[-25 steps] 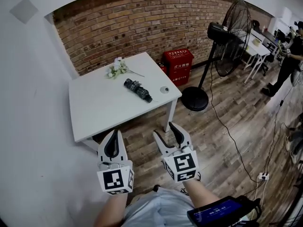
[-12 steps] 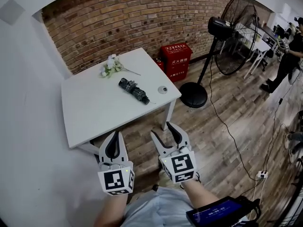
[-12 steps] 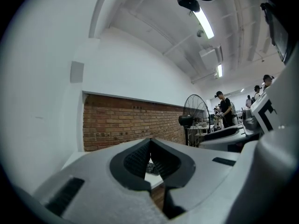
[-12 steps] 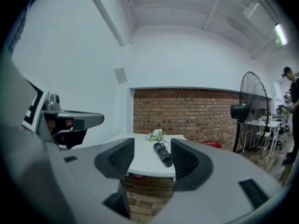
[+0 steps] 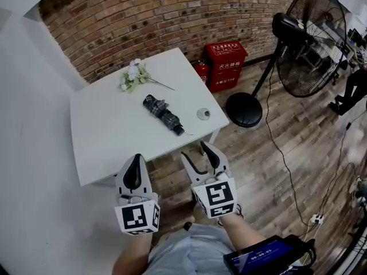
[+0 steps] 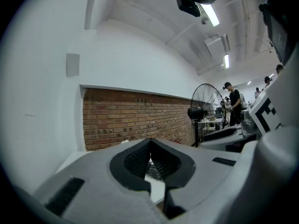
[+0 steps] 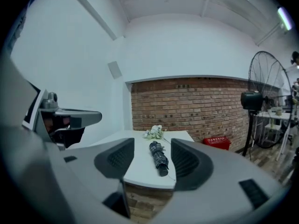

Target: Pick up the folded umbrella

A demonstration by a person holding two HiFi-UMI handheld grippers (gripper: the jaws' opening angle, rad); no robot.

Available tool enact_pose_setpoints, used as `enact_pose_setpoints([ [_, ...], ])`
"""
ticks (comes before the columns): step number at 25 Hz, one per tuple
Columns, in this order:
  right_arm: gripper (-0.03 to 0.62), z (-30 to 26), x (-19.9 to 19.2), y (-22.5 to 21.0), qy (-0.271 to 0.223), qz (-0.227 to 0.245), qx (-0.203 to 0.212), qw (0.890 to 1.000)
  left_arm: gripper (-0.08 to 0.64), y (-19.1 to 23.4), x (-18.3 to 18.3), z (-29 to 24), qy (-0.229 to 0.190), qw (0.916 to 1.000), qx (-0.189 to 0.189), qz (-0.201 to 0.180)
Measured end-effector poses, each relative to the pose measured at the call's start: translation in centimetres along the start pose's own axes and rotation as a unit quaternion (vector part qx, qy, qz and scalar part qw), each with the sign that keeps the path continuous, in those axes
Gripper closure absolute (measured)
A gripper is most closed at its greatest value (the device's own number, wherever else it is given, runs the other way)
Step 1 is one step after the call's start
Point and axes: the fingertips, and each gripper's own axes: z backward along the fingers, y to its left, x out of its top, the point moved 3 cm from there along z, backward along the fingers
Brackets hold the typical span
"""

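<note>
The left hand-held gripper (image 5: 136,160) has its jaws together and is empty. The folded umbrella (image 5: 163,114) lies mid-counter (image 5: 103,130), well ahead. The right hand-held gripper (image 5: 195,151) stands wide and empty, aimed at it. This looks like the approach; next, reach forward and straddle the umbrella.

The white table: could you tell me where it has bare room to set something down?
The left half of the table is bare, bordered by the flowers at the far edge and the folded umbrella on its right. The far right corner beyond the umbrella is free too. Tightest is the near right corner, between the umbrella and the small round object.
</note>
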Motion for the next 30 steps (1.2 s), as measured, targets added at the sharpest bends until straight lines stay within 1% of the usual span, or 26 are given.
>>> enact_pose_setpoints([
  [3, 0.342, -3.3, 0.5, -1.9, 0.002, -0.002, 0.017, 1.0, 0.554, 0.3, 0.3, -3.0, 0.008, 0.9999, 0.013, -0.007],
  [6, 0.341, -6.4, 2.0, -3.4, -0.004, -0.002, 0.035, 0.999, 0.554, 0.8, 1.0, -5.8, 0.01, 0.9995, 0.028, -0.012],
  [11, 0.337, -10.8, 4.3, -5.1, -0.016, 0.01, 0.068, 0.998, 0.554, 2.1, 3.1, -9.2, -0.007, 0.9978, 0.062, -0.021],
  [15, 0.334, -13.6, 5.9, -5.5, -0.023, 0.025, 0.089, 0.995, 0.554, 3.4, 4.4, -10.7, -0.02, 0.9956, 0.088, -0.026],
  [20, 0.327, -16.6, 7.1, -4.5, -0.027, 0.037, 0.116, 0.992, 0.554, 6.0, 4.7, -11.5, -0.022, 0.9924, 0.119, -0.022],
  [24, 0.322, -18.2, 7.1, -3.4, -0.014, 0.041, 0.128, 0.991, 0.554, 7.7, 4.4, -12.1, -0.019, 0.9918, 0.125, -0.016],
  [30, 0.307, -21.9, 4.9, -2.8, 0.026, 0.045, 0.125, 0.991, 0.554, 10.3, 2.4, -14.0, 0.001, 0.9929, 0.119, -0.007],
])
